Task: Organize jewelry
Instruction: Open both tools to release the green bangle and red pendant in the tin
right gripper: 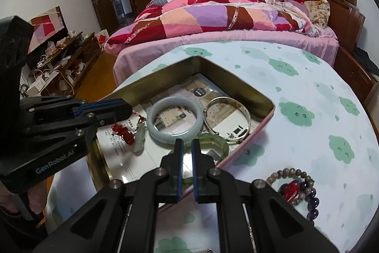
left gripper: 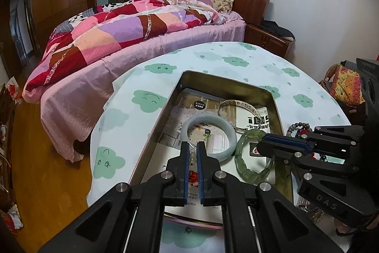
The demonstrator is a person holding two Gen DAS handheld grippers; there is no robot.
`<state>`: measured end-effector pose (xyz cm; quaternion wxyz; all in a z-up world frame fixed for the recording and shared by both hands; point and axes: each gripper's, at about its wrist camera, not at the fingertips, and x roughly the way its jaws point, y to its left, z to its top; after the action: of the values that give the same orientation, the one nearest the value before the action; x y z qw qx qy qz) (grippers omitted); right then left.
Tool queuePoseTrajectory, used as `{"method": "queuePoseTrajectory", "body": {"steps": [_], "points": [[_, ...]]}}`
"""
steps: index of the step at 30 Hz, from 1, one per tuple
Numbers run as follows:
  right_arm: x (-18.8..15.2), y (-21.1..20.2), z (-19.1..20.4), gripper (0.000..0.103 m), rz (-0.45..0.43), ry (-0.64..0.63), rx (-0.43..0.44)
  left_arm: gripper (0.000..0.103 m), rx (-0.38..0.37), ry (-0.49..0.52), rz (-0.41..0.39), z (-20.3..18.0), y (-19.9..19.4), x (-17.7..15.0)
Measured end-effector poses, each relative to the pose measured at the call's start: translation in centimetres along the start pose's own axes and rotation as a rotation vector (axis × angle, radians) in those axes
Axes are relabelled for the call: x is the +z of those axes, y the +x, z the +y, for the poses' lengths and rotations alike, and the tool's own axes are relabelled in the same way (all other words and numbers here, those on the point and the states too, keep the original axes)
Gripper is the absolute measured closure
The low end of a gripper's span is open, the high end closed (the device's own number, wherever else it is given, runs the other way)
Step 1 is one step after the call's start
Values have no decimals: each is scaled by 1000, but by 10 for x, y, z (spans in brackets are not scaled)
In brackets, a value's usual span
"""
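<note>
- Your left gripper (left gripper: 193, 146) hangs over the near-left part of the tin (left gripper: 227, 80); its jaws stand close with a narrow gap, and the pendant (right gripper: 139, 136) with its red cord (right gripper: 122, 131) lies right under the tips; whether the cord is pinched I cannot tell; if it is, a quick lift could swing the pendant against the pale bangle (right gripper: 175, 120) just ahead of that gripper.
- The pale bangle lies flat in the tin, just beyond the left tips; push forward carelessly and you could shove it into the metal bangle (right gripper: 226, 120), which sits beyond and to the right, touching or almost touching it.
- The green bangle (left gripper: 254, 155) lies in the tin's near-right corner, partly under your right gripper (right gripper: 187, 146); its jaws show a narrow gap with the bangle's rim seen between and below them, so a grip is not certain; a half-held rim could slip, and the bangle would drop on the tin floor or knock the pale one beside it.
- Your two grippers sit close over one small tin; crossing paths there risks a bump that jolts whatever either one carries.
- The bead bracelets (right gripper: 296, 189) lie outside the tin, on the cloth (right gripper: 308, 77) to the right of your right gripper and near the table's edge; a sweep of that arm could drag them off.
</note>
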<state>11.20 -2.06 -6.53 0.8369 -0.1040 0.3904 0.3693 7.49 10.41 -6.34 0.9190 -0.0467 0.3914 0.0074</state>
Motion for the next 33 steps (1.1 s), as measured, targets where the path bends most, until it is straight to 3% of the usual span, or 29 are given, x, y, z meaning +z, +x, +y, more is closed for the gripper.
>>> {"method": "queuePoseTrajectory", "body": {"steps": [6,12,14,15,17,18,33], "points": [[-1,-3,-4,88,-10,19,-2,98,1,-2,20,0,5,-1],[1,-10,-3,60,-46,11,-12,96,4,4,25,-2,6,-1],[0,-11,-1,50,-53,4,-30,80,2,8,20,-2,5,-1],[0,-12,-1,50,-54,5,-40,73,6,9,13,-3,3,-1],[-2,-12,-4,50,-55,13,-37,42,20,8,-12,-3,-2,0],[-3,-12,-6,50,-54,21,-37,39,27,10,-29,-3,-5,0],[-15,-22,-29,47,-55,86,-52,36,60,5,-22,-4,-4,1]]}}
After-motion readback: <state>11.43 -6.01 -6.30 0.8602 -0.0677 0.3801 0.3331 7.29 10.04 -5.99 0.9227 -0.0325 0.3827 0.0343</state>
